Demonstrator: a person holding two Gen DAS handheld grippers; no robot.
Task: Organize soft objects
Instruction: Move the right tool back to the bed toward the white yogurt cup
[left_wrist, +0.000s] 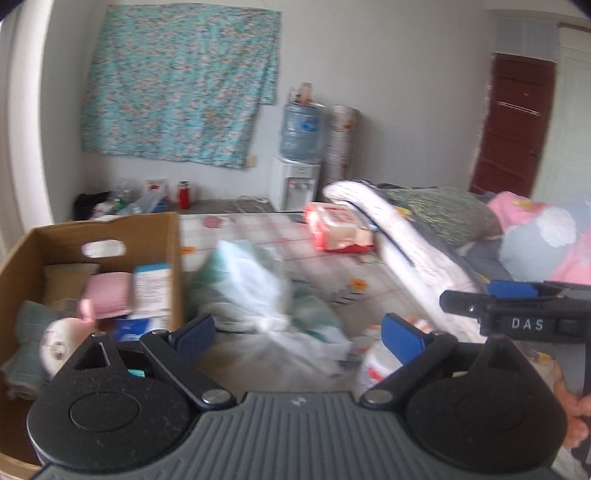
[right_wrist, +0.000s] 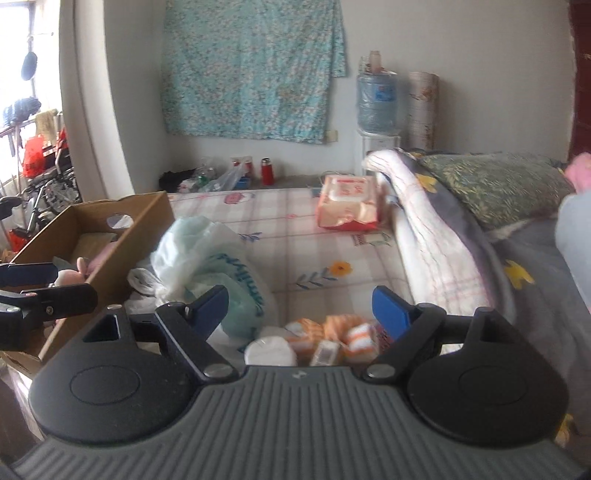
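Note:
A cardboard box (left_wrist: 33, 240) sits at the left on the bed and holds a pink cloth (left_wrist: 107, 295), a white packet (left_wrist: 151, 291) and a green cloth (left_wrist: 29, 317); it also shows in the right wrist view (right_wrist: 147, 214). A crumpled plastic bag with pale green soft items (left_wrist: 251, 280) lies beside the box, also in the right wrist view (right_wrist: 207, 258). My left gripper (left_wrist: 299, 332) is open and empty above the bag. My right gripper (right_wrist: 299, 306) is open and empty above orange-and-white packets (right_wrist: 332, 332) and a white round pad pack (right_wrist: 269, 350).
A red-and-white wipes pack (right_wrist: 347, 203) lies farther back on the checked sheet (right_wrist: 295, 251). A folded quilt (right_wrist: 436, 236) and pillows (right_wrist: 495, 184) fill the right side. A water dispenser (left_wrist: 295, 181) stands by the far wall.

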